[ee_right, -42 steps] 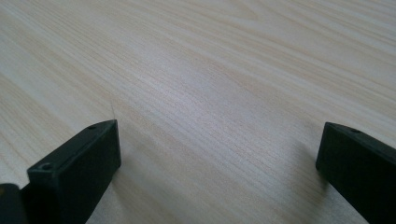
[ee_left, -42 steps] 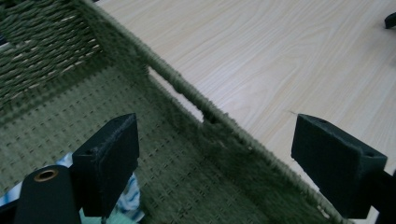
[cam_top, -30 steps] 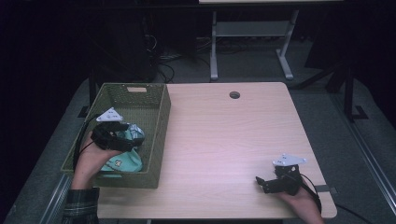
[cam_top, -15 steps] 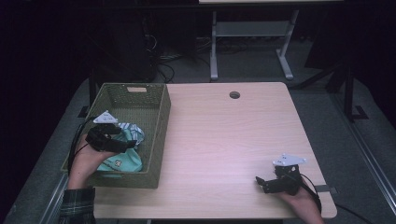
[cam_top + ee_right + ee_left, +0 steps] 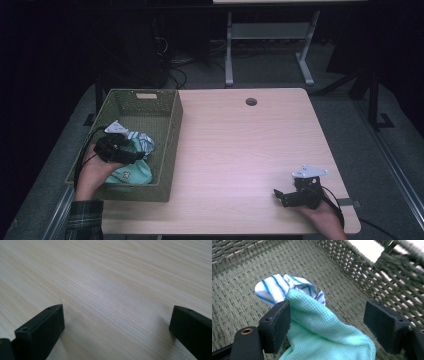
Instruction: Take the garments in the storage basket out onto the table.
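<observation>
— Hanging inside the green wicker basket [image 5: 165, 145], the left gripper [image 5: 329, 325] has been closing its jaws a little, with the mint waffle-weave cloth [image 5: 324, 327] between them; one pad touches it, the other stands clear.

— And that striped cloth [image 5: 274, 288]?

— Just behind the mint one, on the basket floor, probably touching it.

— The right gripper [image 5: 287, 196]?

— Released, jaws wide, low over the wooden table [image 5: 240, 145].

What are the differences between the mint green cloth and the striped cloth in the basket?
The mint green cloth is plain with a waffle texture; the striped cloth is white with blue stripes. The mint green cloth lies between the jaws of the left gripper, touching one pad; the striped cloth lies beyond them, partly under the green one. Both are crumpled inside the woven basket.
</observation>
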`<state>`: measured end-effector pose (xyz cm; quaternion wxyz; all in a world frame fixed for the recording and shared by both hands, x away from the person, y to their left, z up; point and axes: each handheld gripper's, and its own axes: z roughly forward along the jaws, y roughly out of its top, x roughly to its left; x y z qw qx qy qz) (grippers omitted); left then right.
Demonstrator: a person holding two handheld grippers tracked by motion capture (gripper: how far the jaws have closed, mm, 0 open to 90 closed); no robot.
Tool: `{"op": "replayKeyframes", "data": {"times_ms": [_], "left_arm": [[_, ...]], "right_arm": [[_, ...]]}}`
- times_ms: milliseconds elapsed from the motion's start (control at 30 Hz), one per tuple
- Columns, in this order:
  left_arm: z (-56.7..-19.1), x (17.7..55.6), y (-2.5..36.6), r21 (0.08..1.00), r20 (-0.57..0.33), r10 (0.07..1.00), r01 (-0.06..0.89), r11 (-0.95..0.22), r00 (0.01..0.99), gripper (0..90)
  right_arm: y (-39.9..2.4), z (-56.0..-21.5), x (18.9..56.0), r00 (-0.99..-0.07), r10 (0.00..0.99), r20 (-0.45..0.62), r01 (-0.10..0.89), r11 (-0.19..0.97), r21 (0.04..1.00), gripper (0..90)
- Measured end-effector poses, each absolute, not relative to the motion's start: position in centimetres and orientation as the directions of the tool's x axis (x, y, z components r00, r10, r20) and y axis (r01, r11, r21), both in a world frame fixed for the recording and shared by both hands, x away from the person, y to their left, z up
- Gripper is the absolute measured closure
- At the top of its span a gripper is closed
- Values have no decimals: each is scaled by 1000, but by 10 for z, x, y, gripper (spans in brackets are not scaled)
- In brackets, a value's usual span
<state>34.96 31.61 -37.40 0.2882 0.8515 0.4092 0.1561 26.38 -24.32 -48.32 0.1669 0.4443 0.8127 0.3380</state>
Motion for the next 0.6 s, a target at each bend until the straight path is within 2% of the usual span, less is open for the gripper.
{"op": "replayKeyframes", "data": {"times_ms": [300, 600], "left_arm": [[-391, 359, 316, 553, 59, 788, 637, -537, 613, 218], [-402, 364, 316, 522, 45, 790, 660, -541, 612, 225]], "right_arm": [[-243, -483, 264, -549, 835, 30, 610, 376, 698, 0], [-243, -483, 264, -549, 835, 30, 610, 376, 698, 0]]}}
